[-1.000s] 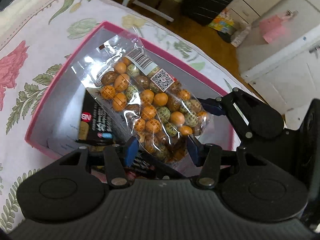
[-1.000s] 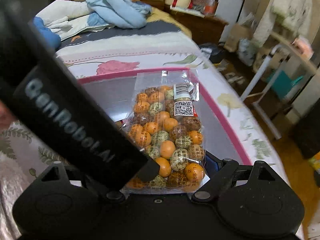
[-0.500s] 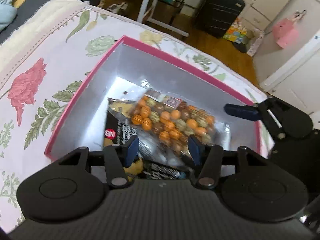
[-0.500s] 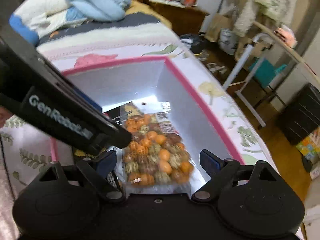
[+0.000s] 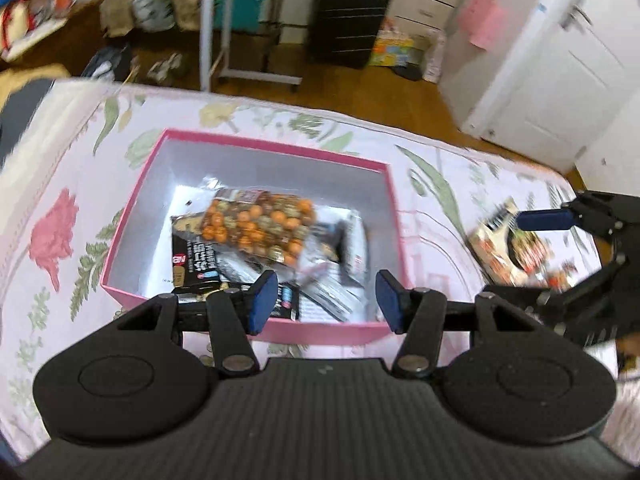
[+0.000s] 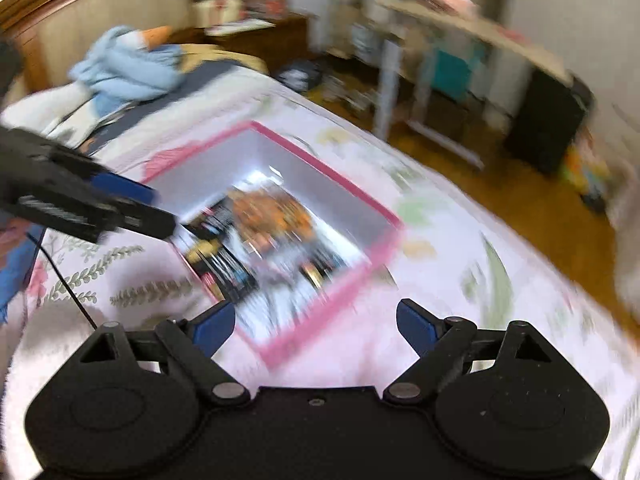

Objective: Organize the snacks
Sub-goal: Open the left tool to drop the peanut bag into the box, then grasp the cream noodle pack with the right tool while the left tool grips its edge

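A pink box (image 5: 394, 216) sits on the floral bedspread and holds several snack packs. A clear bag of orange and green coated nuts (image 5: 256, 222) lies on top of them, over a black snack pack (image 5: 194, 262). My left gripper (image 5: 323, 300) is open and empty above the box's near wall. My right gripper (image 6: 316, 320) is open and empty, raised over the box's near corner (image 6: 280, 350); the right wrist view is blurred. In the left wrist view the right gripper (image 5: 560, 248) hangs over a loose snack pack (image 5: 508, 246) on the bed, right of the box.
The bed's far edge drops to a wooden floor with a white desk frame (image 5: 224, 40), a black cabinet (image 5: 348, 24) and white doors (image 5: 560, 68). A blue and white plush toy (image 6: 124, 68) and pillows lie at the bed's head.
The right gripper let go of the nut bag, which now lies in the box. Both grippers have lifted and pulled back; the right one has swung right, over the loose pack.
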`<state>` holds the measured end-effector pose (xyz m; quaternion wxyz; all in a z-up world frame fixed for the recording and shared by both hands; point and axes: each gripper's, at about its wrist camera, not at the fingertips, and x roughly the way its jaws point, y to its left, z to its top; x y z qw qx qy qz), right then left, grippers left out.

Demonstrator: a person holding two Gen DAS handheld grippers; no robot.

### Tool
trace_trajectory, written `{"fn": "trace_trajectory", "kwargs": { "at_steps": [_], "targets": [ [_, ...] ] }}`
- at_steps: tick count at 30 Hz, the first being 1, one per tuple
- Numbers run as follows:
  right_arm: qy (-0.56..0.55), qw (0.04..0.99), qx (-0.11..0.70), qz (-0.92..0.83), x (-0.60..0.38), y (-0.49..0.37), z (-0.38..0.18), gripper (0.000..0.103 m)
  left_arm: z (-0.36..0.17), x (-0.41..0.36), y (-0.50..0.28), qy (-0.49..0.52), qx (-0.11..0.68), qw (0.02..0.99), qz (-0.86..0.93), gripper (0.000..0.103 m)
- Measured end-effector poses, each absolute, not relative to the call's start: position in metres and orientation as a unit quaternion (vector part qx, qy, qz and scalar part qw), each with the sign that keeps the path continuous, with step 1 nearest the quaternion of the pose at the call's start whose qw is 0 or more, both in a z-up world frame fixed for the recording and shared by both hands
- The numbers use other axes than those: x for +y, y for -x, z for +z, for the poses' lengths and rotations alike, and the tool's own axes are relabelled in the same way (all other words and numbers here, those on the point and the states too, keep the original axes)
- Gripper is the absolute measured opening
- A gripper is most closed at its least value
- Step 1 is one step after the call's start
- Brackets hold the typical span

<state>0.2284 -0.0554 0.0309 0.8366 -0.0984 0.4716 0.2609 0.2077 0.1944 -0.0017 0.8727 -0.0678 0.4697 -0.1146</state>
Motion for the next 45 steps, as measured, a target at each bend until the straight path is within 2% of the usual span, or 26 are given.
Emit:
{"fn": "trace_trajectory", "kwargs": {
  "at_steps": [6,13,20,27,35,41,45],
  "targets": [
    [0.046,0.862,0.462,0.205,-0.143,-0.198,0.043,0.087,0.021,0.153,-0.181,0.025,0.465,0.871,-0.159,0.053],
    [-0.006,0.875,0.456,0.159,-0.213,-0.179,0.036,0.086,0.016,0.088,-0.166,0.008,0.47,0.856,-0.215,0.054],
    [-0.038,0.879,0.459,0.123,-0.248,-0.187,0.01,0.086,-0.017,0.03,-0.178,0.032,0.498,0.83,-0.248,0.054],
    [-0.091,0.87,0.471,0.11,-0.28,-0.236,-0.03,0.086,-0.051,-0.023,-0.213,0.08,0.496,0.826,-0.254,0.054],
    [-0.033,0.891,0.442,0.102,-0.299,-0.278,-0.076,0.086,-0.095,-0.069,-0.254,0.093,0.494,0.839,-0.209,0.054],
    [-0.066,0.88,0.454,0.126,-0.324,-0.301,-0.115,0.085,-0.14,-0.103,-0.261,0.09,0.482,0.852,-0.183,0.054],
    [-0.12,0.859,0.475,0.151,-0.342,-0.313,-0.143,0.08,-0.165,-0.106,-0.268,0.116,0.483,0.852,-0.167,0.054]
  ]
}}
